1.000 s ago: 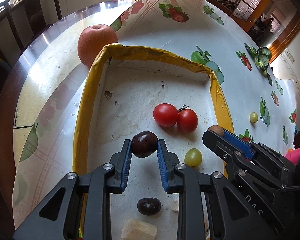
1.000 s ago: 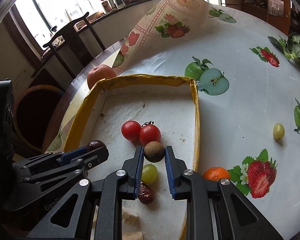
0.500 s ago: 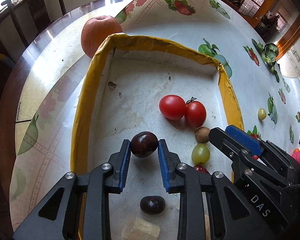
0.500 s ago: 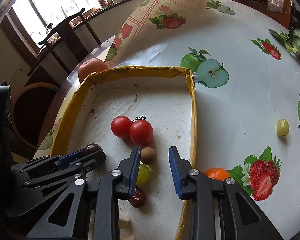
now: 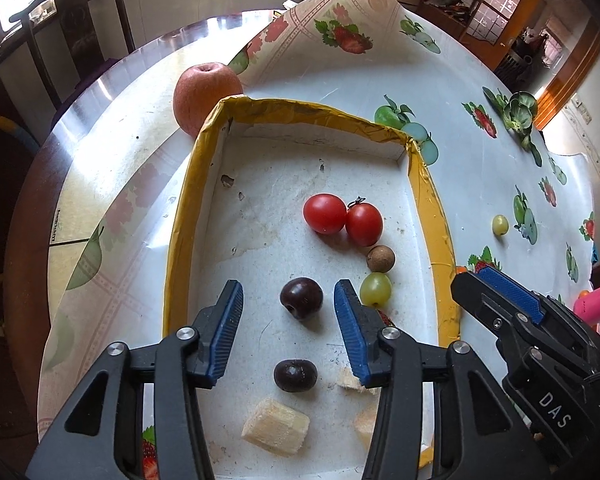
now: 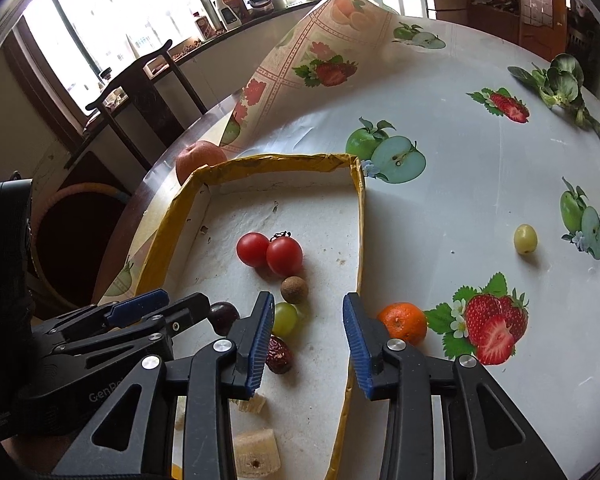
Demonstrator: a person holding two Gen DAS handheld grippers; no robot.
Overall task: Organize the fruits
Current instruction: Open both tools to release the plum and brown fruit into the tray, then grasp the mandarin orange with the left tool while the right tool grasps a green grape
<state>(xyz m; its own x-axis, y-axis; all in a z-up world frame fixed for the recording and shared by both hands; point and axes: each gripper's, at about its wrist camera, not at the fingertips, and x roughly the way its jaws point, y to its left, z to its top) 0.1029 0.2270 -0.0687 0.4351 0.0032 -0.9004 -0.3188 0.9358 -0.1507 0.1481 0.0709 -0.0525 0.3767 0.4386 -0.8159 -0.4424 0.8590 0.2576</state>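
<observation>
We see a round table under a fruit-print cloth (image 6: 460,184), its far corner curled up toward the windows, and on it a shallow tray (image 5: 436,216) with a low yellow rim. The tray's left half and far end are bare white floor, roomy; the fruit crowds the right side and near end. Our left gripper (image 5: 288,312) is released, jaws spread wide around a dark plum (image 5: 301,298) that lies on the tray floor touching neither pad. A second plum (image 5: 295,375) lies nearer, with pale cut chunks (image 5: 276,432) nearest. Two glossy red tomatoes (image 5: 342,216) touch each other mid-tray; a brown longan (image 5: 380,258) and a green grape (image 5: 375,289) sit just beside the right rim, and a wrinkled red date (image 6: 278,354) lies near them. Our right gripper (image 6: 306,340) is also released and empty, straddling the tray's right rim. Outside, a tangerine (image 6: 403,322) sits just beside that rim, another grape (image 6: 525,238) well apart, and an apple (image 5: 206,96) touches the far left corner.
</observation>
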